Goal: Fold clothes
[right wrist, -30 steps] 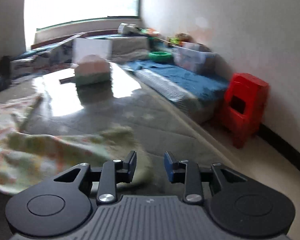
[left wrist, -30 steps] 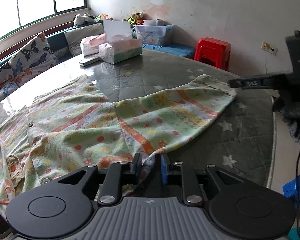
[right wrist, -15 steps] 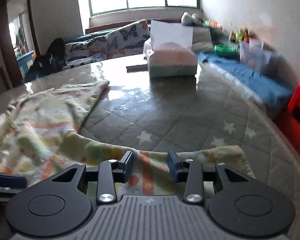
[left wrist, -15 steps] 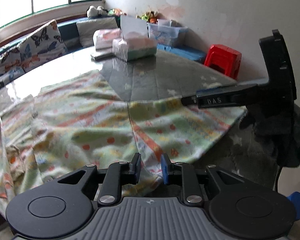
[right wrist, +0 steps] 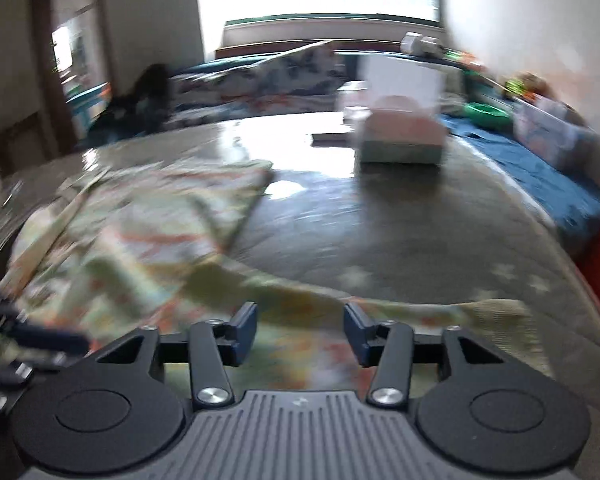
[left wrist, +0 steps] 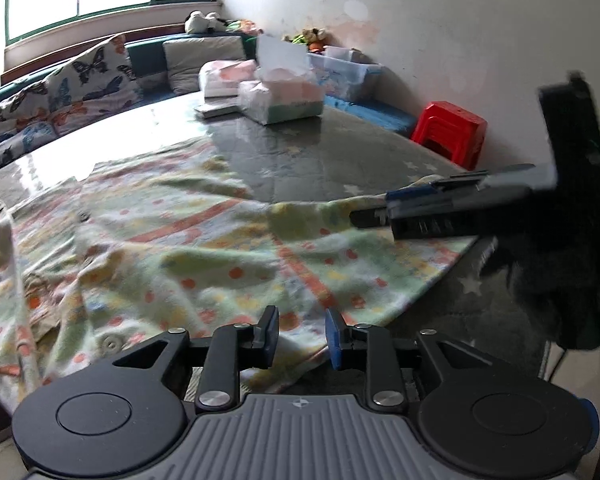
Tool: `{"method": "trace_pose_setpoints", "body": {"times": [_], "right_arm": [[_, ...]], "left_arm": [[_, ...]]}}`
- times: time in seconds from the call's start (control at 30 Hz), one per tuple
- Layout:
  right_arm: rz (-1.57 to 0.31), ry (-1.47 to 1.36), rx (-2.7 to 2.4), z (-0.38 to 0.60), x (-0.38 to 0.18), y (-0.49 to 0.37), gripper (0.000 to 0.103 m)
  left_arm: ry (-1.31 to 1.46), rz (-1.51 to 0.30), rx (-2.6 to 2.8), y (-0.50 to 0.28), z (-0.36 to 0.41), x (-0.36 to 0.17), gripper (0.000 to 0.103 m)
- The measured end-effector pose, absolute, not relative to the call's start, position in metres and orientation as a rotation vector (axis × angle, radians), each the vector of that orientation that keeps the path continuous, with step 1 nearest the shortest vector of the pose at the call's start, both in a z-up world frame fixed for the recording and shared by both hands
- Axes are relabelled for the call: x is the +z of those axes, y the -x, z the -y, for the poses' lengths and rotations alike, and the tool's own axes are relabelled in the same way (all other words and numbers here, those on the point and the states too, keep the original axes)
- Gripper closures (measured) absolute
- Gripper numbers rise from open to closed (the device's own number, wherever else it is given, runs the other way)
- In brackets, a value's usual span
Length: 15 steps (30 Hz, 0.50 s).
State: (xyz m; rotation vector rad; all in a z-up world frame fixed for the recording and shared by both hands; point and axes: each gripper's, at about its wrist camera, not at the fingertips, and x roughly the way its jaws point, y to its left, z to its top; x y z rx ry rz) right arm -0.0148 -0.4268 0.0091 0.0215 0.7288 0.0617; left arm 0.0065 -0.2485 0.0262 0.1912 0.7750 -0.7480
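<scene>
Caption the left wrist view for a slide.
Left gripper open over the near edge of a patterned garment spread on the table, right gripper reaching in at its far edge.

Garment spread on table under my left gripper; my right gripper over its hem, likely; tissue box behind; stool far right.

No legible text, label, brand or number anywhere in either wrist view.
</scene>
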Motion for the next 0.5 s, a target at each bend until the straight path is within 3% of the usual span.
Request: {"method": "trace_pose_setpoints", "body": {"times": [0.5], "right_arm": [[-0.689,0.083,0.264,0.357,0.029,-0.020,0.047]], "left_arm": [[-0.045,-0.708,-0.423,-0.054,0.172,0.061,0.061]]}}
